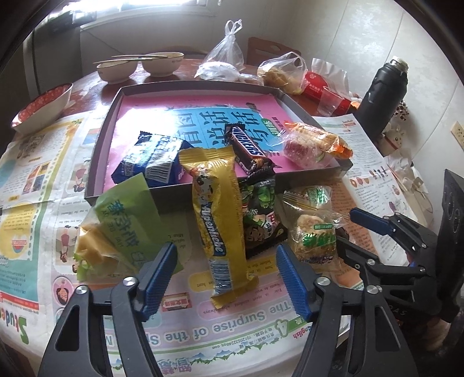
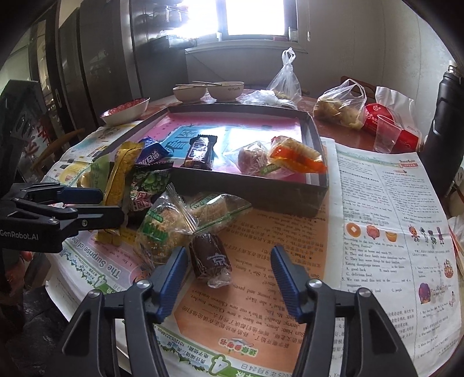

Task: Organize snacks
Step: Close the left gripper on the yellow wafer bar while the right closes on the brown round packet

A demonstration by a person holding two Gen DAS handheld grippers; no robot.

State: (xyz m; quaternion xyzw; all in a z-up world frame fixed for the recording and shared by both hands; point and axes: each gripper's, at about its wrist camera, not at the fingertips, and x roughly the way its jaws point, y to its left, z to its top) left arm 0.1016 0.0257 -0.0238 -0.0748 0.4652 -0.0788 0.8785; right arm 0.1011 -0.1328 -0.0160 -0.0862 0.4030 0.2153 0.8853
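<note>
Hiding behind yellow Alpenliebe pack (image 1: 219,214): green pea bag (image 1: 261,208), text unreadable.

A bright window (image 2: 255,17) (blown out white) lights pale walls (image 1: 362,34); a dark cabinet (image 2: 95,58) stands left.

The left gripper (image 1: 226,271) hovers low with its blue-padded fingers (image 1: 158,278) spread wide and holding nothing, while the right gripper (image 2: 229,277), just beside it, hangs likewise with its jaws parted and empty.
</note>
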